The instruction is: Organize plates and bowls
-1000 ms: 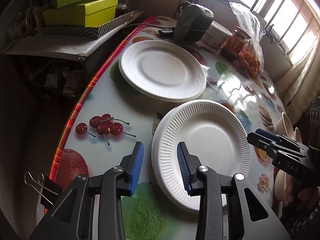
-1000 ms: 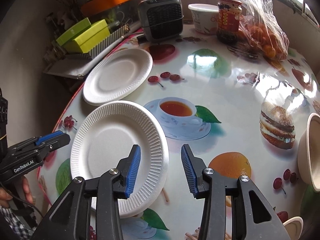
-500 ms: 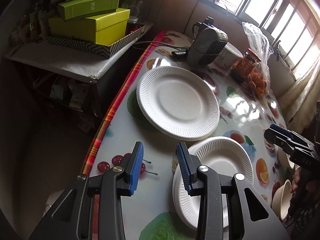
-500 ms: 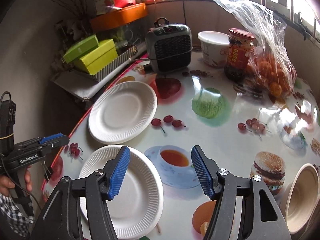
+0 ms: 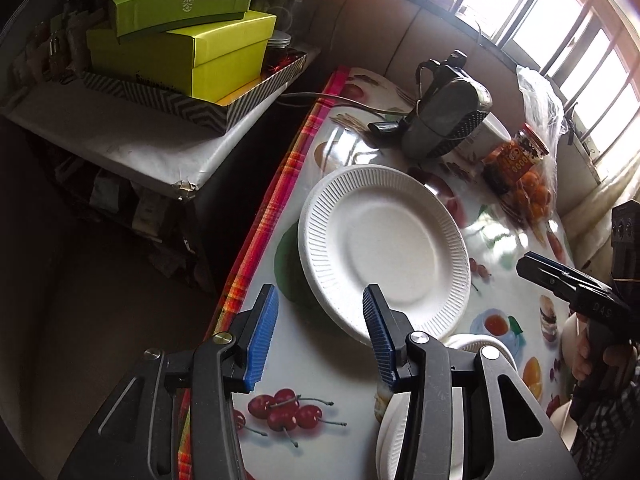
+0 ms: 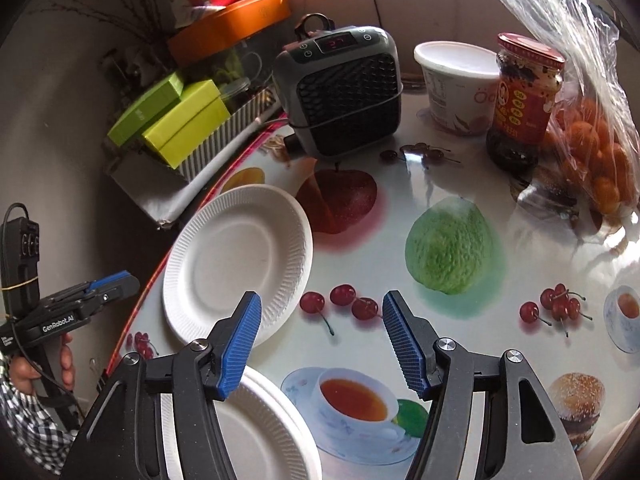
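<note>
Two white ribbed paper plates lie on the fruit-print table. The far plate (image 5: 384,248) (image 6: 240,268) sits near the table's left edge. The near plate (image 5: 404,420) (image 6: 256,428) lies below the grippers, partly hidden by their jaws. My left gripper (image 5: 318,334) is open and empty, hovering just short of the far plate's near rim. My right gripper (image 6: 322,340) is open and empty above the table between the two plates. The left gripper also shows in the right wrist view (image 6: 100,288), and the right gripper in the left wrist view (image 5: 548,272). A pale bowl's edge (image 5: 568,332) shows at the right.
A grey heater (image 6: 344,92) stands at the back with a white tub (image 6: 456,84), a red-lidded jar (image 6: 524,100) and a bag of oranges (image 6: 592,148). Green boxes (image 5: 180,40) sit on a side shelf beyond the table's striped left edge (image 5: 272,216).
Both grippers have moved forward from the near plate toward the far plate. The near plate has dropped to the bottom of both views. The right gripper's jaws have opened wider.
</note>
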`<action>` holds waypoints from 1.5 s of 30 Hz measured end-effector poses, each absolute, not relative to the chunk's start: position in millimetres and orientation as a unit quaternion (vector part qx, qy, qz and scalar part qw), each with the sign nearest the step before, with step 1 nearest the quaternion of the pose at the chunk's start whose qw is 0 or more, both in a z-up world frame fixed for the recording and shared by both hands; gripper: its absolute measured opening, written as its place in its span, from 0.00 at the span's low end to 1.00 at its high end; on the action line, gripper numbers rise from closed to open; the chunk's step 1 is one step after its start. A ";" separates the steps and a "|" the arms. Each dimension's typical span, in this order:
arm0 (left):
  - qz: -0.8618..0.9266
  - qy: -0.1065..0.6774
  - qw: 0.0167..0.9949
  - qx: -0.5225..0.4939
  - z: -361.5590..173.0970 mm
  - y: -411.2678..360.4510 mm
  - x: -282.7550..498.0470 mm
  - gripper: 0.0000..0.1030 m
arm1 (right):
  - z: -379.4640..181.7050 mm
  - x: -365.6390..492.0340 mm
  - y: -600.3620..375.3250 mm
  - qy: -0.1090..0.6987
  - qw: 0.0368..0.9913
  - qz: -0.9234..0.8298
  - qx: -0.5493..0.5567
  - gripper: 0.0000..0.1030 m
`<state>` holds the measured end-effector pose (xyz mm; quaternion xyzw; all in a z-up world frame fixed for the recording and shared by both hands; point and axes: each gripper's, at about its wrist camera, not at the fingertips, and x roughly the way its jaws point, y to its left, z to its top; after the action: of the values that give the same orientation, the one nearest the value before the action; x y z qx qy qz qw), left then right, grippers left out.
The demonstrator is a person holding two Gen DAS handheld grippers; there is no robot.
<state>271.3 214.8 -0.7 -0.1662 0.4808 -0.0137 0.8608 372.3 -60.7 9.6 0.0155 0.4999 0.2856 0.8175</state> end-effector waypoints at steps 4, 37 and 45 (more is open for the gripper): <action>-0.012 0.488 0.856 -0.172 -8.7 219.0 284.8 0.44 | -1.8 390.2 -56.0 0.516 0.804 0.293 0.037 0.62; -0.034 0.502 0.834 -0.226 -35.3 221.2 313.5 0.30 | -39.5 417.4 -27.7 0.554 0.761 0.334 0.057 0.22; -0.026 0.502 0.835 -0.225 -35.6 221.8 313.9 0.23 | -40.1 417.1 -27.0 0.554 0.761 0.334 0.055 0.18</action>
<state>313.9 221.8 -35.6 -0.2247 0.5018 -0.0264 0.8349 417.1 -27.0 -40.1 0.0548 0.5540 0.3337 0.7608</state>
